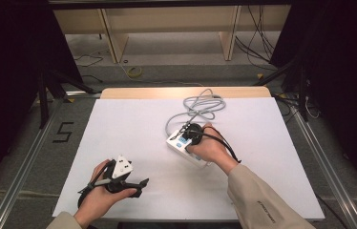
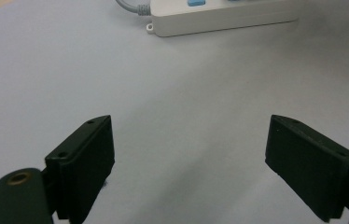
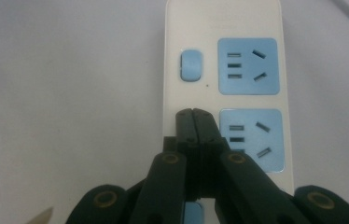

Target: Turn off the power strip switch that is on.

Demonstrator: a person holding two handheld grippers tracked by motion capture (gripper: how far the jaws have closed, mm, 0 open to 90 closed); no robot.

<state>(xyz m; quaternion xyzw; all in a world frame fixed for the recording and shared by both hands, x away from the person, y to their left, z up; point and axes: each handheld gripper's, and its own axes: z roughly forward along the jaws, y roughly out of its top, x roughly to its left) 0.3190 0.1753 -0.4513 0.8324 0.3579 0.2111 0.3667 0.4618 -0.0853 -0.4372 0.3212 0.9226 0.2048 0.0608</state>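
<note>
White plastic power strip with blue sockets (image 3: 224, 84) lies mid-sheet. We see the right gripper (image 3: 194, 114) clenched, tips on its switch row, grasping nothing; the press looks underway. Left gripper (image 2: 189, 154), well off the strip, gapes idle.

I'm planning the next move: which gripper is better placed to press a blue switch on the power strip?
The right. The right gripper, jaws shut, hangs directly over the power strip, tips beside a blue switch. The left gripper stands open, well away from the strip.
</note>
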